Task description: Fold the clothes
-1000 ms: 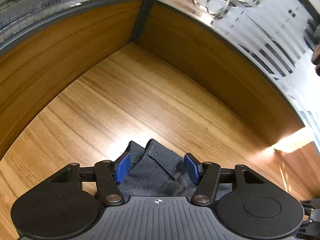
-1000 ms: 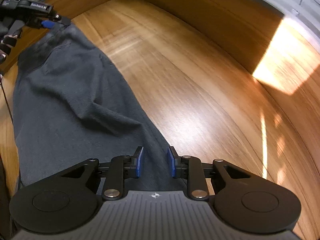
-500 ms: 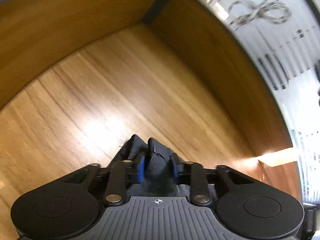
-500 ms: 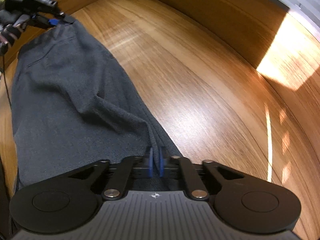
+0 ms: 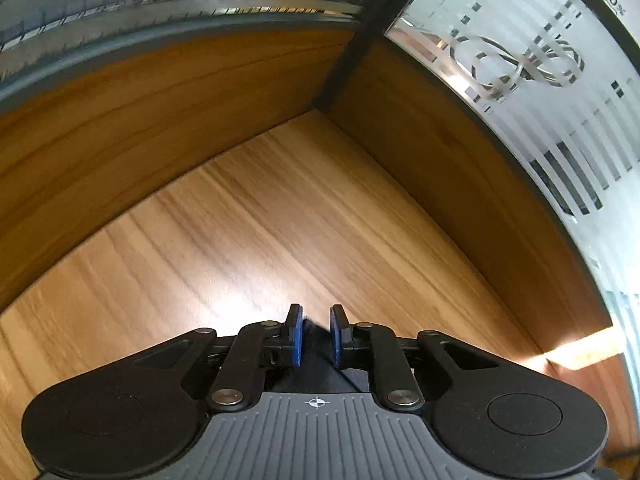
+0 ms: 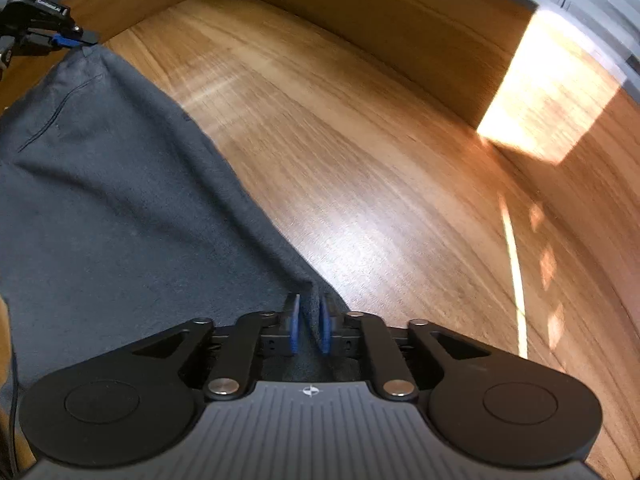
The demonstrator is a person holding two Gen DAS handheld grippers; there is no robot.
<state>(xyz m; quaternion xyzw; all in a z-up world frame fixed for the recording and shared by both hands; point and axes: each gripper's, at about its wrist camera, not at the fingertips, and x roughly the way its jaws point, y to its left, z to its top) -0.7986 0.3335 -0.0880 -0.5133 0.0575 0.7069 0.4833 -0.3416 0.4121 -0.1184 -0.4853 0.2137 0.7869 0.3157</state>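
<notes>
Soft, limp dark grey trousers (image 6: 100, 200) are pinched at far waistband by left hand-held gripper (image 5: 316, 334); near edge by right hand-held gripper (image 6: 309, 330); sag is likely.

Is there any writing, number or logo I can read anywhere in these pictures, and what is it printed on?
"100%": dark print at the top right corner of the left wrist view, on the frosted glass partition or something behind it.
White lettering on the left gripper body, seen from the right wrist view: too small and blurred to read.
Looping line design on the glass: a pattern, not words.
Small crosshair marks on both gripper housings: symbols only.
</notes>
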